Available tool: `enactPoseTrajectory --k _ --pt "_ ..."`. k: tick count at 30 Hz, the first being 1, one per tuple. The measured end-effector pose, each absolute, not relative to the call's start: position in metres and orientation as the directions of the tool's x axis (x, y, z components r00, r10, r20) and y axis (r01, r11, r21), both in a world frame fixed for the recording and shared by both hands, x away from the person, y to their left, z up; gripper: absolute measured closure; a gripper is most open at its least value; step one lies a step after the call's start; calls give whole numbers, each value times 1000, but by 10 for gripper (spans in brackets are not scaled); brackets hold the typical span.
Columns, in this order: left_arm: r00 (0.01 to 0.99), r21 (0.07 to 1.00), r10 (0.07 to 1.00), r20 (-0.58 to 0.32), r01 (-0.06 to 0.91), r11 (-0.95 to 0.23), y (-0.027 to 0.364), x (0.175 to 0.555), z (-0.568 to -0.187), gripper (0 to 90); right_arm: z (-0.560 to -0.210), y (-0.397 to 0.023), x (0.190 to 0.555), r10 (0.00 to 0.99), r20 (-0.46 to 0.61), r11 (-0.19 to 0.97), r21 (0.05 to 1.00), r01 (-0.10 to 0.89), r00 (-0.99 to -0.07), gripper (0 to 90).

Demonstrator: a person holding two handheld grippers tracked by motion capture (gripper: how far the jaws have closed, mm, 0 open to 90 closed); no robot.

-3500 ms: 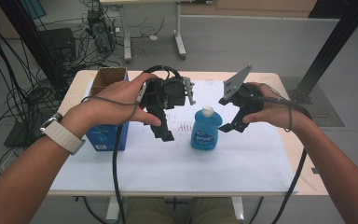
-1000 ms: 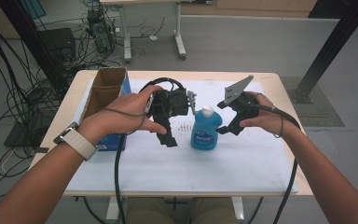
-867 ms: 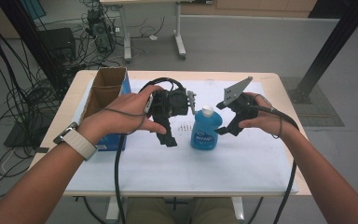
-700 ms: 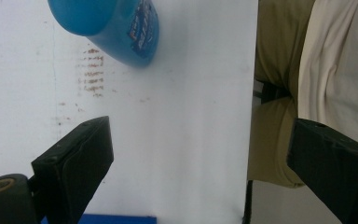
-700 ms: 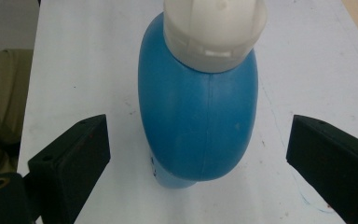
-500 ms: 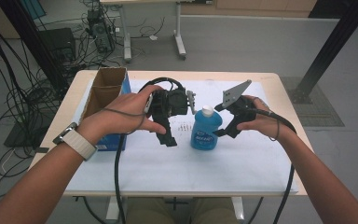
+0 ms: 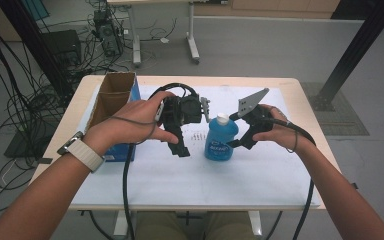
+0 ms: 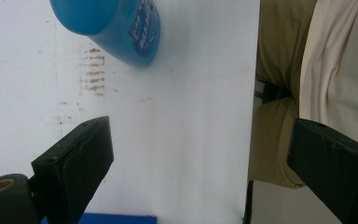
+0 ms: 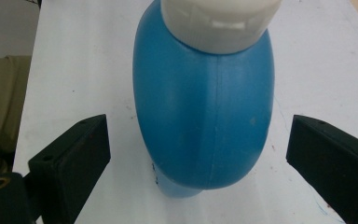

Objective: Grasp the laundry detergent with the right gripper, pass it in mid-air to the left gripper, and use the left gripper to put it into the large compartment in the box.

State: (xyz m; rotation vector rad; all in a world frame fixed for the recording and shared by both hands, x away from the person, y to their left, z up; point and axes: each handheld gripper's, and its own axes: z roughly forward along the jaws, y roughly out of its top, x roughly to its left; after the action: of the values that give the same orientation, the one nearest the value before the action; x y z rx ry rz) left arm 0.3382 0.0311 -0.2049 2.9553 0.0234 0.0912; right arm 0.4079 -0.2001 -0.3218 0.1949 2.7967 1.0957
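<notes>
Bottle (image 7: 221, 140): blue, white cap, upright | right claw (image 9: 198, 154): released, straddling it | left claw (image 8: 200, 172): released

Floor: you work over a grey floor (image 7: 280, 45), evenly lit.
Table: your pale wooden table (image 7: 300, 95) carries a white sheet (image 7: 260, 175).
Behind: a second desk's white legs (image 7: 192, 35) stand beyond yours.
Left: black cables (image 7: 15, 70) hang and trail (a tangle).
Right: a dark slanted post (image 7: 357, 45) meets the floor.
</notes>
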Motion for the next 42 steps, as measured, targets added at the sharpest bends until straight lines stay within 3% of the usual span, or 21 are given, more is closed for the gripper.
enactPoseTrajectory --k 42 --pt "998 190 33 55 22 -982 34 340 -206 78 -342 -198 412 178 -65 721 688 85 -982 59"
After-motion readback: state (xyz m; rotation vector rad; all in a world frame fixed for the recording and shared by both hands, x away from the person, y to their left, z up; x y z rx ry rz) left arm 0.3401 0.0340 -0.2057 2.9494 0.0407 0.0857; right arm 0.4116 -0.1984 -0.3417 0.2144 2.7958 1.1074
